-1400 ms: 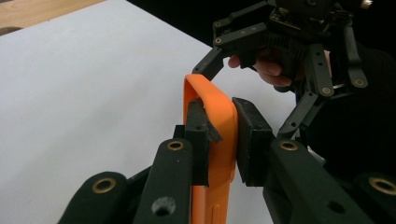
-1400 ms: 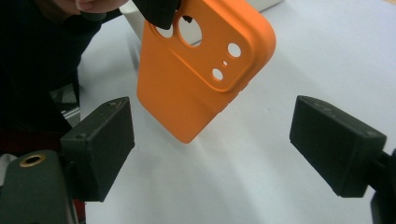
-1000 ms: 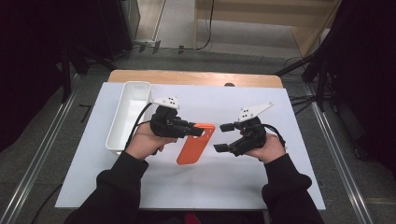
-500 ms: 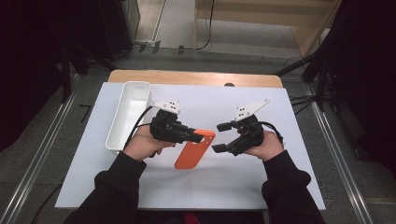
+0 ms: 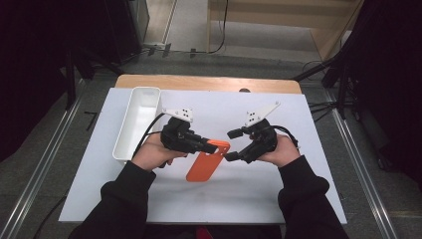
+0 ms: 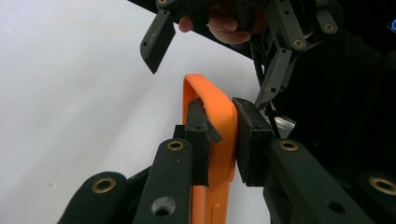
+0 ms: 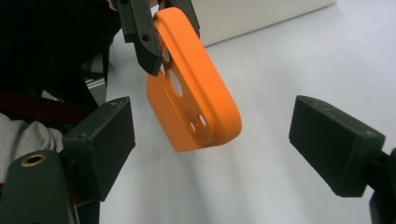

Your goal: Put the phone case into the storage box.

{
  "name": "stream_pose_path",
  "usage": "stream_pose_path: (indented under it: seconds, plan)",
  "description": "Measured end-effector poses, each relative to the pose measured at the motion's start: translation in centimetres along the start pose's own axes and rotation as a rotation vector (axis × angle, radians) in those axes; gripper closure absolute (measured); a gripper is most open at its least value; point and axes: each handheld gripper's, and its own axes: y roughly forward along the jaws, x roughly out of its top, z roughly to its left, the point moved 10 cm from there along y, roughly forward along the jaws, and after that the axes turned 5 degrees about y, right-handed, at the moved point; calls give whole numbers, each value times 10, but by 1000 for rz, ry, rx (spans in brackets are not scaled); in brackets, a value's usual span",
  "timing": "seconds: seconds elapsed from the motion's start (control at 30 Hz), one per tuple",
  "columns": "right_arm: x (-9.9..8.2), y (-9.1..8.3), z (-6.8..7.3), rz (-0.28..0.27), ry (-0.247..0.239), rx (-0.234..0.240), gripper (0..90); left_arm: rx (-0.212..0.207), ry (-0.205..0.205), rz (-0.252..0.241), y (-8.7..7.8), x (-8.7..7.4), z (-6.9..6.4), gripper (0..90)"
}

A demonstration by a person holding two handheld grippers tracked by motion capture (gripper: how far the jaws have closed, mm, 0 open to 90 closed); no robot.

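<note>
An orange, round-cornered rubbery phone case (image 5: 206,162) is clamped by its edge in the left gripper (image 5: 211,147) and held above the white table sheet (image 5: 298,129). The right gripper (image 5: 232,145) is spread apart just beside the case's end.

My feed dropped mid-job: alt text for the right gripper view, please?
An orange phone case hangs tilted between the right gripper's open jaws, untouched by them. The left gripper clamps its top edge, above a white table.
</note>
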Motion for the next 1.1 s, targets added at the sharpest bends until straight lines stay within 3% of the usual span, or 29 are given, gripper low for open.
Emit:
stream_pose_path:
  seconds: [0.3, 0.63, 1.1]
  plan:
    - [-2, 5, -1, 20, -19, 17, 144, -23, -7, 2, -1, -1, -1, 769]
    - [-3, 5, 3, 13, -35, 64, 350, -61, -7, 7, 1, -1, -5, 769]
    - [-8, 7, 6, 27, -49, 109, 587, -69, 21, 18, 4, -3, -8, 769]
